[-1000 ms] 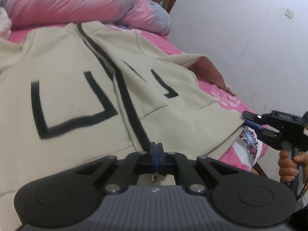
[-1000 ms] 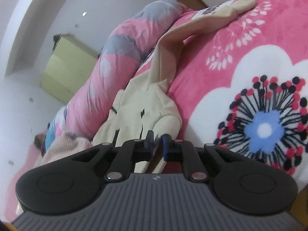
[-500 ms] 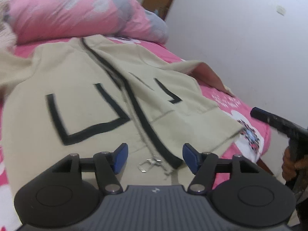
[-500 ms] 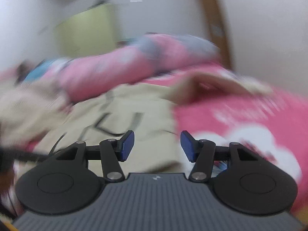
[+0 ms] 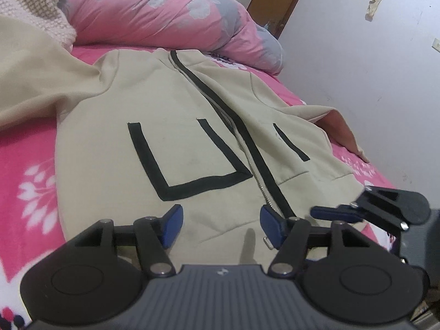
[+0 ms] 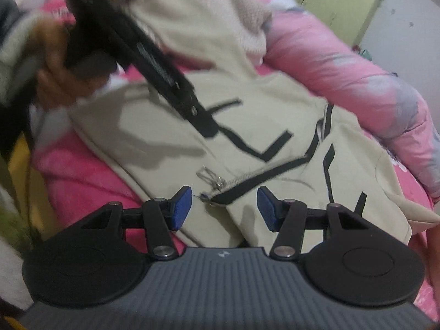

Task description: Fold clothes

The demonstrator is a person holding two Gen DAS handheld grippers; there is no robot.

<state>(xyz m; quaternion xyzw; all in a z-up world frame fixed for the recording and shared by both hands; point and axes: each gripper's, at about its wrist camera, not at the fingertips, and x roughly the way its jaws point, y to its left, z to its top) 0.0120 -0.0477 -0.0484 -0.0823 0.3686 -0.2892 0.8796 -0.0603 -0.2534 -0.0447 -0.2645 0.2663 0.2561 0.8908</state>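
A: Hoodie (image 5: 176, 126), cream with black trim, lies flat and front-up on the pink floral bedsheet (image 5: 35, 181), hem nearest both cameras. Zipper (image 5: 255, 165) runs up the middle, metal pull (image 6: 211, 178) loose at the hem.

B: Left gripper (image 5: 221, 227)?

A: Jaws apart, blue pads on either side of bare fabric at the hem, nothing pinched. Right pad sits over the zipper's bottom end. Whether the pads touch the cloth, can't tell.

B: Right gripper (image 6: 224, 210)?

A: Also parted, nothing between the pads but the hem and the zipper end below. Its jaws have just been closing a little, and no cloth is caught. In the left wrist view it shows at the right edge, just beside the hoodie's lower corner.

B: Hands?

A: One hand (image 6: 55, 74), blurred, gripping the left gripper's handle in the right wrist view.

B: Surroundings?

A: Pink and grey rolled duvet (image 5: 170, 13) beyond the hoodie's collar, knitted beige cloth (image 5: 33, 13) at far left, one sleeve (image 5: 338, 126) stretched toward the white wall (image 5: 371, 82), green cabinet (image 6: 335, 2) behind.
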